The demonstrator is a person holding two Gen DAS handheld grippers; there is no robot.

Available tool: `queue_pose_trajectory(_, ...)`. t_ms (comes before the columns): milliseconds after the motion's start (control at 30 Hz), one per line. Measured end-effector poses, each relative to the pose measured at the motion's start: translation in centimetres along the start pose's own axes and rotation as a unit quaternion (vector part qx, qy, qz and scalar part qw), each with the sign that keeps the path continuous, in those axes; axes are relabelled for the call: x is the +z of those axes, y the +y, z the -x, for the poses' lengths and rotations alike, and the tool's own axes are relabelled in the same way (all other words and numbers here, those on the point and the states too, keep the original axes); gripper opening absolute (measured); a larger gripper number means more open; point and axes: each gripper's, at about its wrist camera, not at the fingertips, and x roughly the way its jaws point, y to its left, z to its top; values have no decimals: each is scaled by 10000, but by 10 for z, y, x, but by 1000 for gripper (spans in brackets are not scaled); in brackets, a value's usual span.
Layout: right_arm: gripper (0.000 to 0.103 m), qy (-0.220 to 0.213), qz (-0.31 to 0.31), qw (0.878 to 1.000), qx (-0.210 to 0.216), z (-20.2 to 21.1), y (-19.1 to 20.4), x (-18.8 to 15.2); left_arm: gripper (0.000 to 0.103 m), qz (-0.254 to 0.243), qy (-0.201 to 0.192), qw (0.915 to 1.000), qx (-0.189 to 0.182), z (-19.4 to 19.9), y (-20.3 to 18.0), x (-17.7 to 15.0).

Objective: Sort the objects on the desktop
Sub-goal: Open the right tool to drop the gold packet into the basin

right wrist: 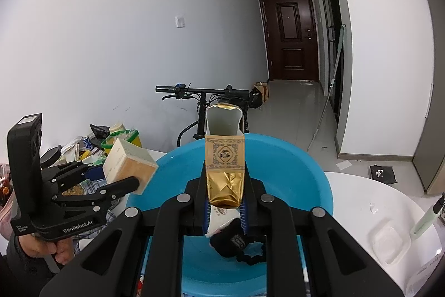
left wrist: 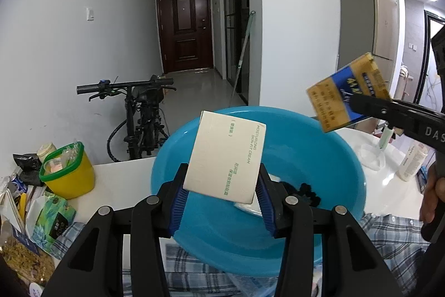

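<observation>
Left wrist view: the left gripper [left wrist: 222, 194] is clenched on a cream carton [left wrist: 226, 156] printed "MOISTURIZING SKIN-FIT CREAM" in green, with smaller green characters too small to read. The carton hangs tilted above a blue plastic basin [left wrist: 328, 155], which rests on a white table [left wrist: 122, 177] and a plaid cloth [left wrist: 389, 230]. A black scrunchie [left wrist: 304, 191] lies inside the basin. At the right, the right gripper [left wrist: 361, 102], lettered "DAS…", grasps a blue and gold cigarette pack [left wrist: 347, 93] above the basin's far rim. A yellow bin with a green rim [left wrist: 69, 174] stands at the left among snack packets; a white bottle [left wrist: 411, 160] stands at the right. A bicycle [left wrist: 139, 113] leans against the wall behind.

Right wrist view: the right gripper [right wrist: 224, 202] pinches the opened cigarette pack [right wrist: 224, 157], gold foil showing, upright over the basin [right wrist: 306, 174]. The left gripper [right wrist: 122, 177], marked "GenRobot.AI", holds the carton [right wrist: 128, 166] beside the basin's left rim, a hand [right wrist: 52, 249] on its handle.
</observation>
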Motion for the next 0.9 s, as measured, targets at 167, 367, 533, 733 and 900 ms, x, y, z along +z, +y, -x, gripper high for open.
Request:
queue_pose_trajectory(167,16,39,-192,9998,-87,-6,-15,-5,48,82,73,9999,-72,-6,9,-2)
queue_pose_trajectory(367,16,35,-138,9998,-156,-5,-11,-4,48,103,164,9997,-135,-13,11,-7)
queue_pose_trajectory(533,16,27,-72,9998,-169,-5,-7,-3,48,66,201,9997,-156,-16,6,-9)
queue_pose_trajectory(733,16,5,-13,9998,-174,0,-6,-1,48,-65,119,9997,-182,-9,-5,-7)
queue_pose_trajectory(900,16,-73,-30,9997,-220,5,-5,0,48,-245,100,9995,-170,-7,-16,-8)
